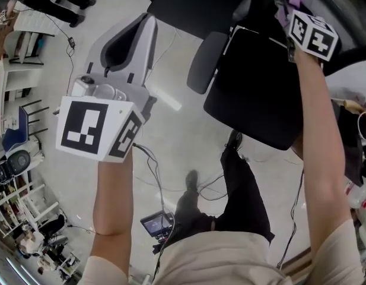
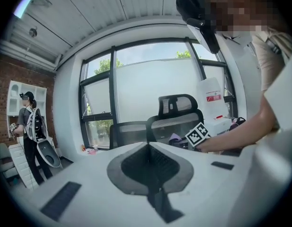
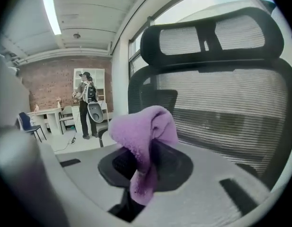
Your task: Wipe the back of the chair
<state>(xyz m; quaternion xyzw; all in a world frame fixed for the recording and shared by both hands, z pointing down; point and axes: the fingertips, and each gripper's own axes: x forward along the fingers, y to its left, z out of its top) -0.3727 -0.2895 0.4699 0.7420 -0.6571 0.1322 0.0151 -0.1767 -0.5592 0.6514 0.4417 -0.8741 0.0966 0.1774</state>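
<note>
Right gripper (image 3: 146, 167), fingers pinching a purple cloth (image 3: 145, 126), chair back (image 3: 221, 103) near, at 2 o'clock; left gripper (image 2: 149, 162), fingers pressed together, empty, well apart at 9 o'clock

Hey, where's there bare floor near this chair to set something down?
Bare floor lies between the left gripper and the chair's seat, and there is more to the left of your left arm. It's crowded by your feet, with cables and a small device, so avoid that spot.
</note>
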